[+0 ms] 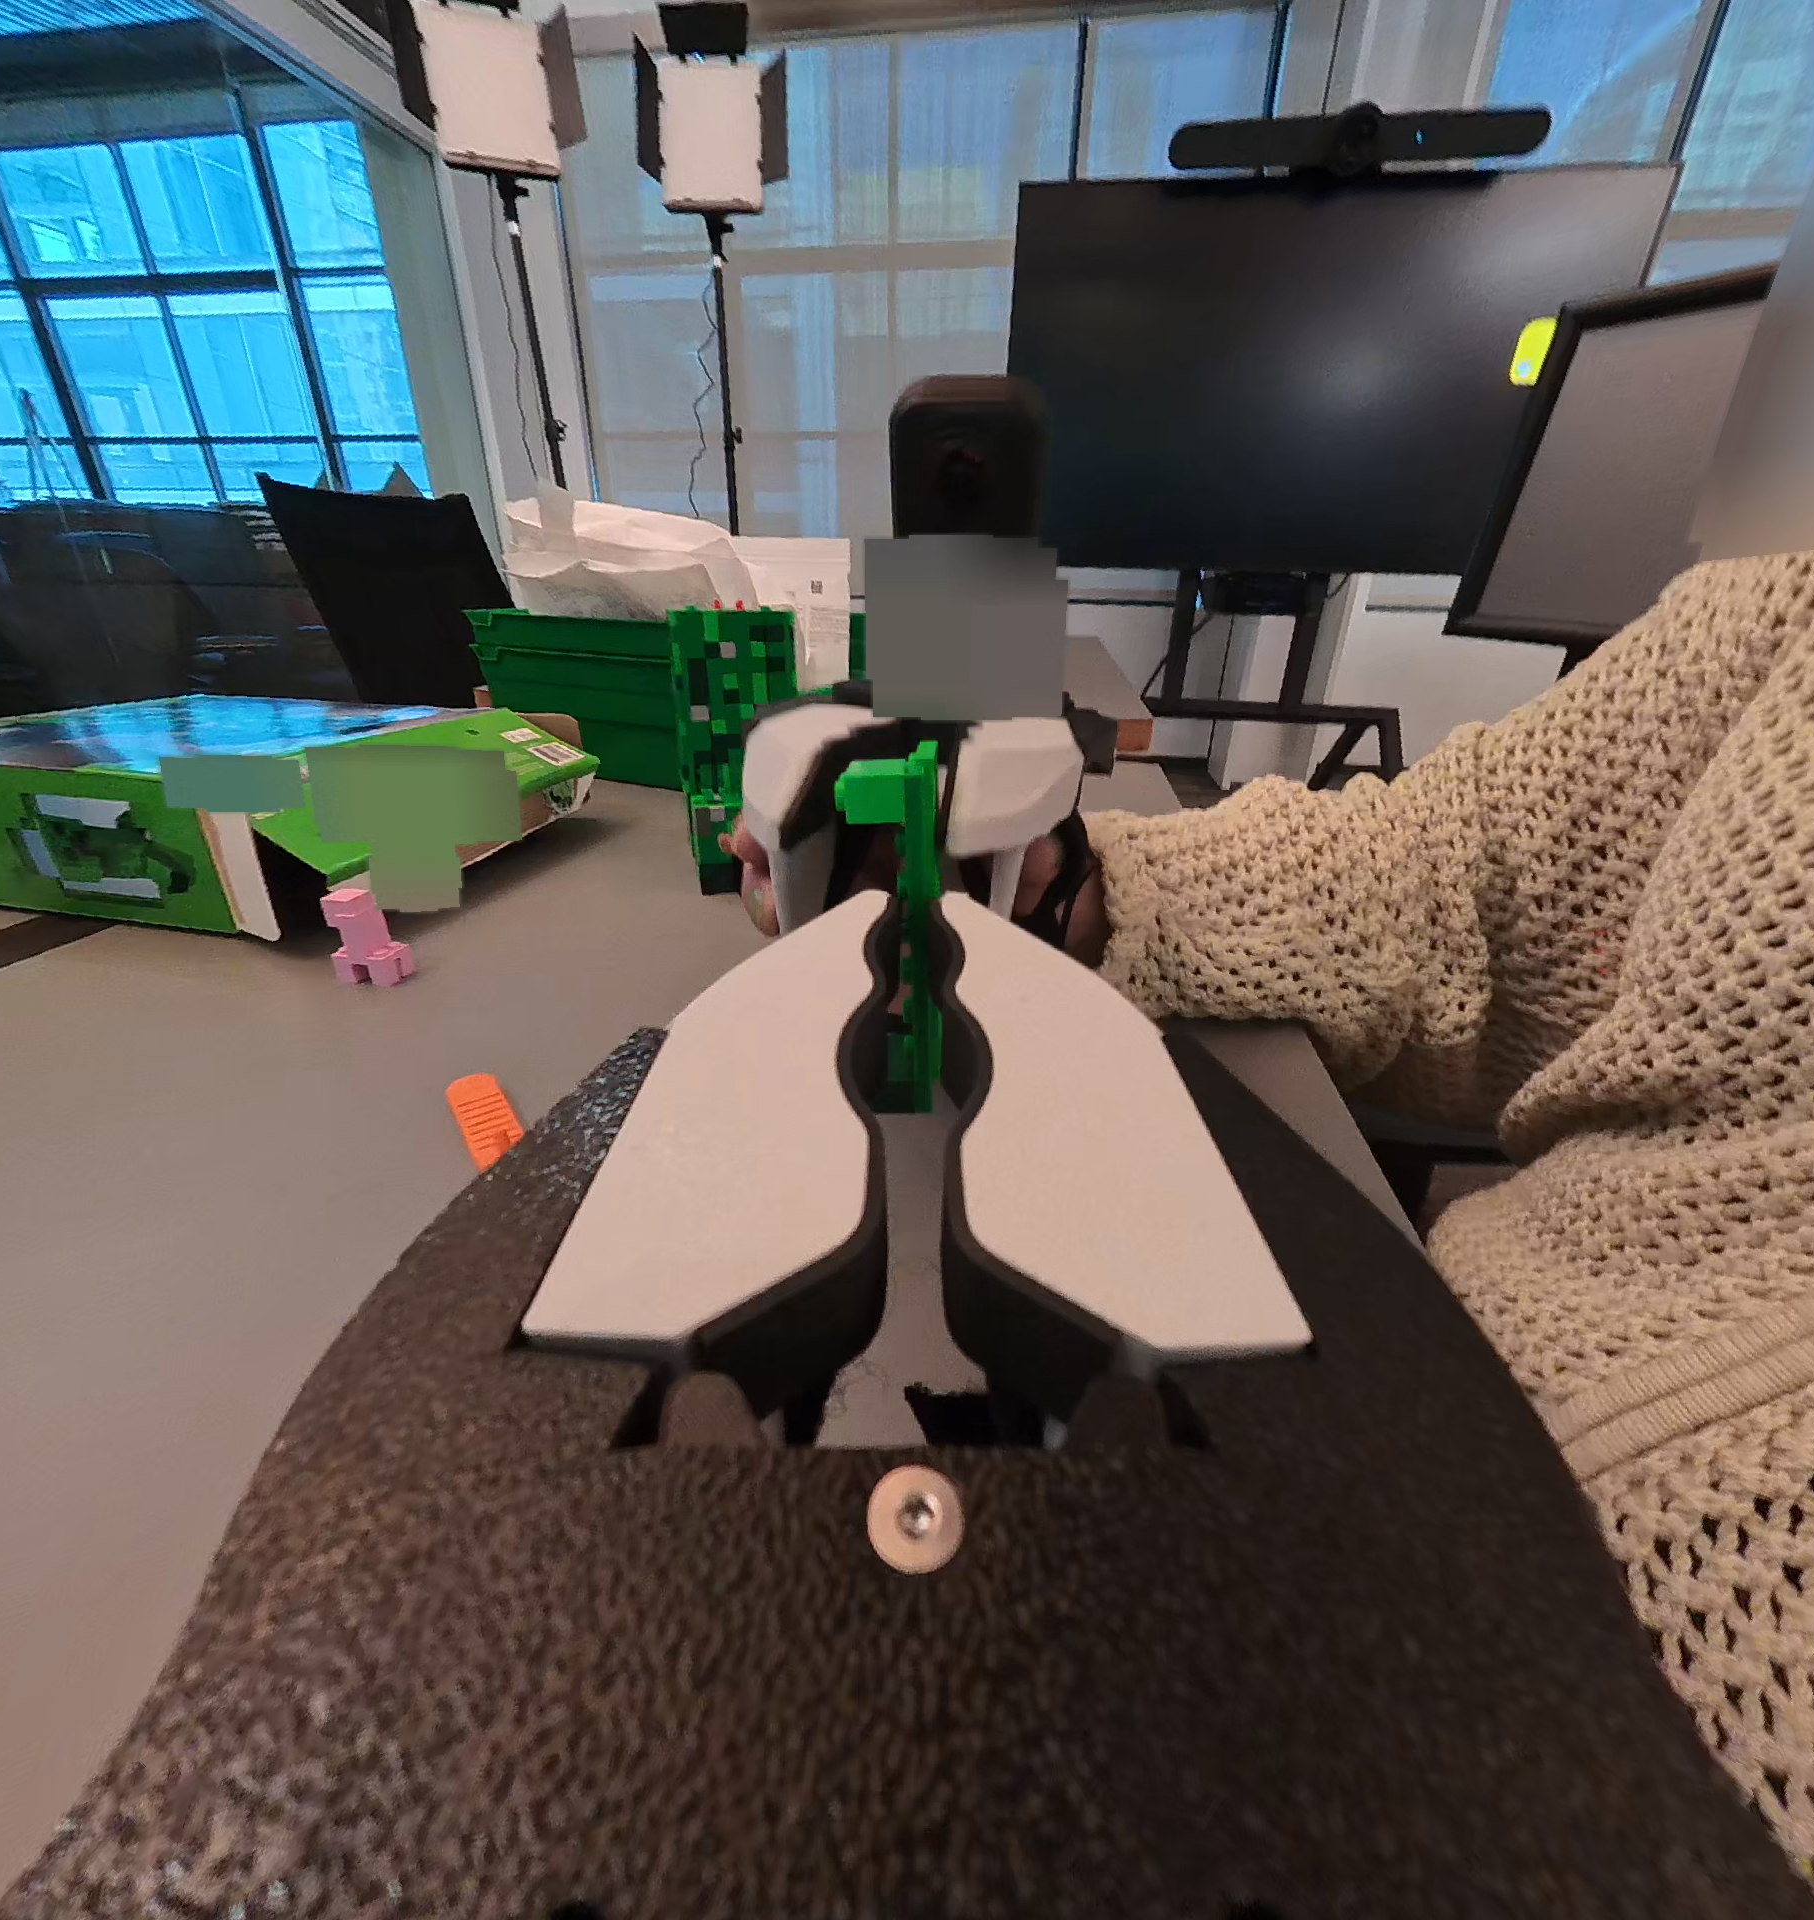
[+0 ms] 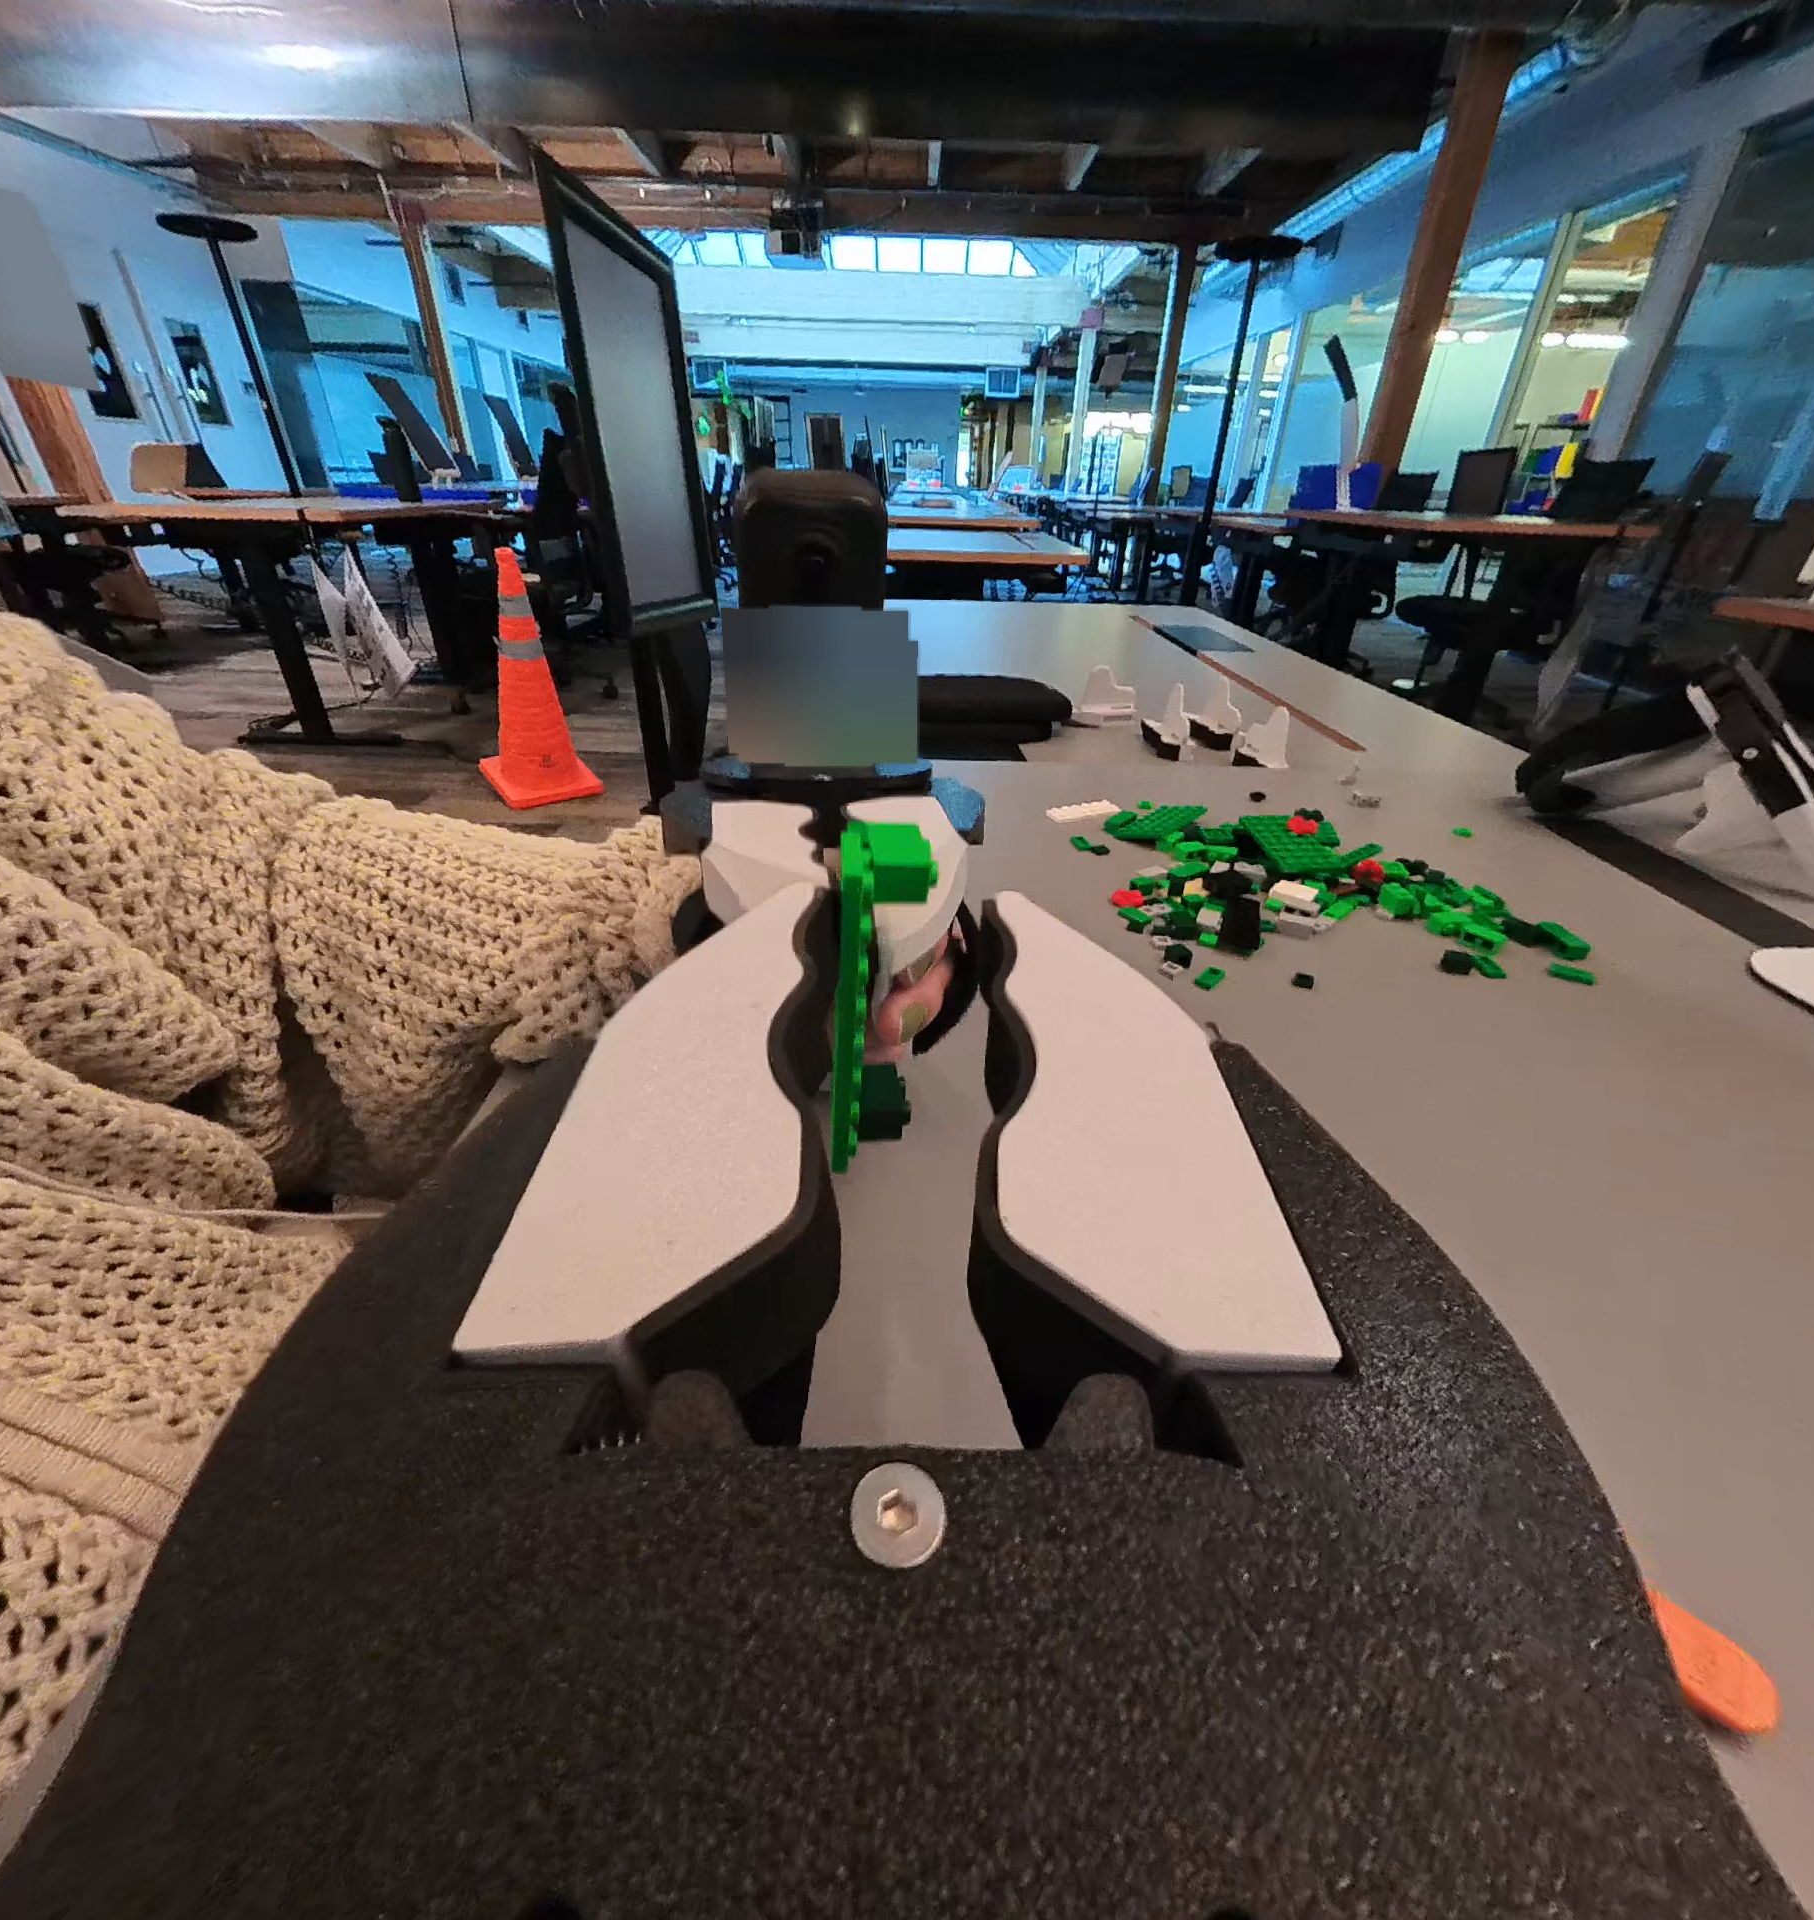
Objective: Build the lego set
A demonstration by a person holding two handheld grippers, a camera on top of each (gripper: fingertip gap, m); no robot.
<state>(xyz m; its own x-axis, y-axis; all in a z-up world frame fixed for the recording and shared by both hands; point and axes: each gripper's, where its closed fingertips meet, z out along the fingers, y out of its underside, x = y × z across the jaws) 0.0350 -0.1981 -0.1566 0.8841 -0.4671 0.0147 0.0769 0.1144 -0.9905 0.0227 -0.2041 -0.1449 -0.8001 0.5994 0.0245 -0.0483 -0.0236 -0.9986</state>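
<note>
My left gripper (image 1: 908, 925) is shut on a green lego plate (image 1: 918, 935) held edge-on and upright above the grey table (image 1: 207, 1195). A bright green brick (image 1: 867, 792) sits at the plate's top. My right gripper (image 2: 908, 914) faces it head-on, open, with its jaws on either side of the same plate (image 2: 849, 997); the plate lies close to its left finger (image 2: 695, 1060). In the right wrist view the bright green brick (image 2: 898, 857) and a dark green brick (image 2: 882, 1107) stick out from the plate. The right gripper also shows in the left wrist view (image 1: 913, 800).
A pile of loose green, black, white and red bricks (image 2: 1298, 883) lies on the table to the right. A green lego box (image 1: 155, 810), a pink pig figure (image 1: 363, 940), an orange brick separator (image 1: 482, 1117), a green pixelated figure (image 1: 731, 675) and green bins (image 1: 570, 665) are on the left. Knit sleeves (image 1: 1402, 935) flank the grippers. My left and right fingertips are right by each other.
</note>
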